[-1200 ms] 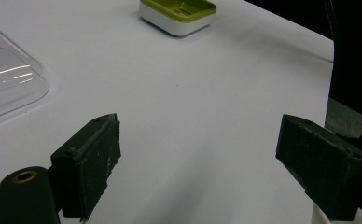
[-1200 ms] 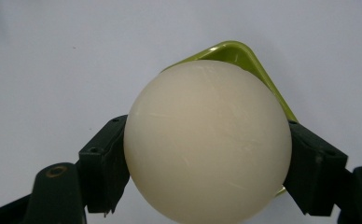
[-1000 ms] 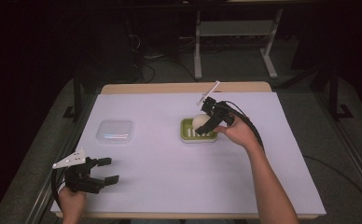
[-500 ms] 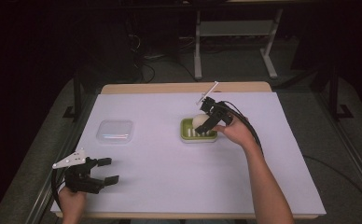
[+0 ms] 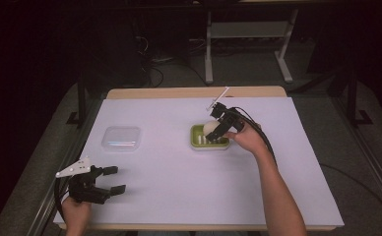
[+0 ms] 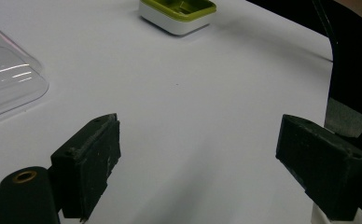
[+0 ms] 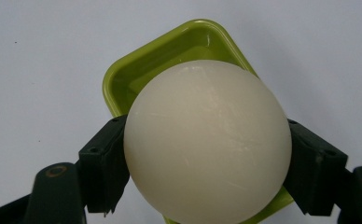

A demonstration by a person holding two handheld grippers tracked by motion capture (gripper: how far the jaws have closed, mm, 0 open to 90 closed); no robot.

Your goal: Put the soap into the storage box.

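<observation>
A cream-white ball (image 7: 207,140) sits clamped between the two black jaws of my right gripper (image 7: 207,175). It hangs just over a small lime-green tray (image 7: 170,56) with a white base. From above, the ball (image 5: 210,129) and right gripper (image 5: 217,129) are over the tray (image 5: 199,144) at the table's middle right. My left gripper (image 5: 114,179) rests at the front left corner, jaws wide apart with nothing between them. In the left gripper view the gripper (image 6: 198,154) faces bare white table, with the tray (image 6: 179,14) far ahead.
A clear plastic lid (image 5: 121,138) lies on the white table cover (image 5: 179,196) at the left; its edge (image 6: 9,79) reaches into the left gripper view. The person's right forearm (image 5: 277,191) crosses the table's right half. Dark floor and a white stand lie beyond the far edge.
The right gripper with the ball has shifted slightly over the tray. The left gripper has stayed where it was.
</observation>
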